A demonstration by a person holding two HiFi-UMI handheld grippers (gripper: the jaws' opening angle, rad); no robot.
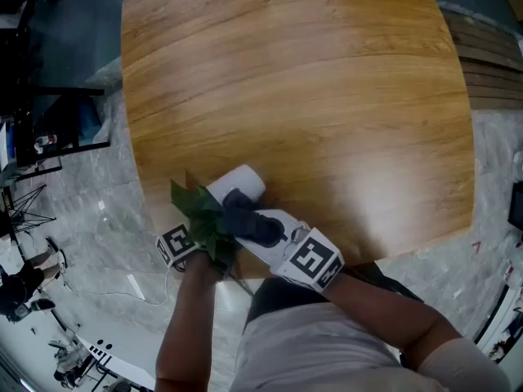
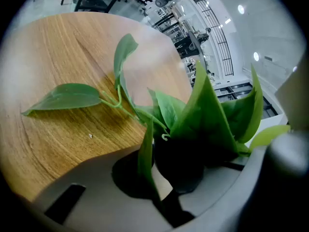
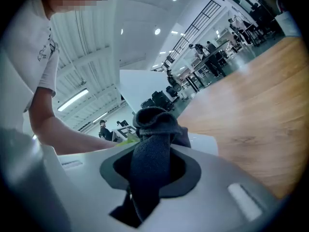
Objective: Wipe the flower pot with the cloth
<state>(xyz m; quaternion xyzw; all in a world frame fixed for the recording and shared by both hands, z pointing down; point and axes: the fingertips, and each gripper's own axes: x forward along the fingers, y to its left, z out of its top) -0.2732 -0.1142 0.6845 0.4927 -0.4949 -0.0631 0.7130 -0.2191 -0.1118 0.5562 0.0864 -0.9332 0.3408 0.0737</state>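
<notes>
A white flower pot (image 1: pixel 243 181) is held tilted over the near edge of the wooden table (image 1: pixel 310 88), its green leaves (image 1: pixel 193 204) spilling toward the left. My left gripper (image 1: pixel 212 247) is shut on the plant's stems, and the leaves (image 2: pixel 207 115) rise straight out of its jaws in the left gripper view. My right gripper (image 1: pixel 260 230) is shut on a dark grey cloth (image 1: pixel 248 217) that lies against the pot's side. From the right gripper view, the cloth (image 3: pixel 154 129) bunches out of the jaws with the pot's white wall (image 3: pixel 205 141) just behind it.
The tabletop (image 2: pixel 58 62) spreads bare beyond the plant. Grey floor (image 1: pixel 98 219) with cables lies left of the table, and dark stands (image 1: pixel 49 129) are at far left. Wooden slats (image 1: pixel 490 64) lie at the right edge.
</notes>
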